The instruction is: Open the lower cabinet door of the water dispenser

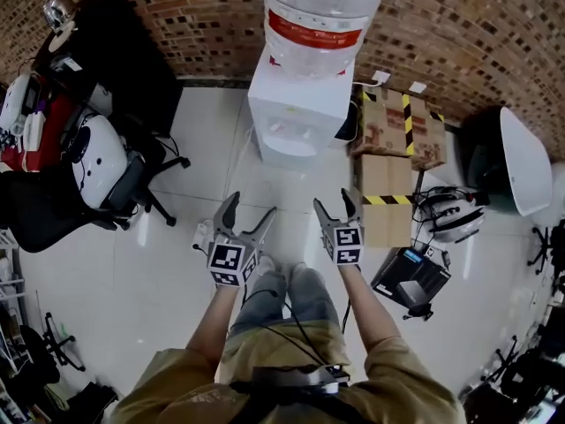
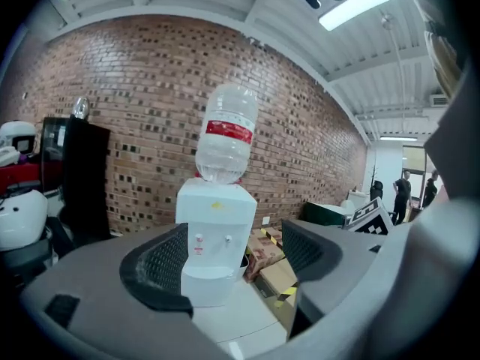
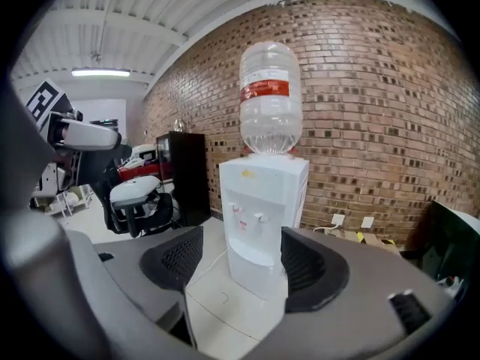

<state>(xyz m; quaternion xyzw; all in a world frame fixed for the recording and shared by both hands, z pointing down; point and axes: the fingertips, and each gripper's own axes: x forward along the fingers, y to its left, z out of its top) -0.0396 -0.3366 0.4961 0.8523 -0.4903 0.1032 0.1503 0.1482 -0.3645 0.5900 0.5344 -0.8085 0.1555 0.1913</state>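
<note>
The white water dispenser [image 1: 297,111] stands against the brick wall with a clear bottle [image 1: 323,7] on top. Both gripper views look at its front across the tiled floor: two taps above, a plain white lower panel [image 3: 256,270] below, flush with the body. In the left gripper view the dispenser [image 2: 216,216] shows between the jaws at a distance. My left gripper [image 1: 251,208] and right gripper [image 1: 335,203] are held side by side above the floor, well short of the dispenser. Both are open with nothing between their pads.
Cardboard boxes [image 1: 399,129] with yellow-black tape lie right of the dispenser, one [image 1: 385,198] close to my right gripper. An office chair [image 1: 110,175] and a black cabinet [image 1: 119,56] stand to the left. A helmet [image 1: 455,215] and a black box [image 1: 411,277] lie at the right.
</note>
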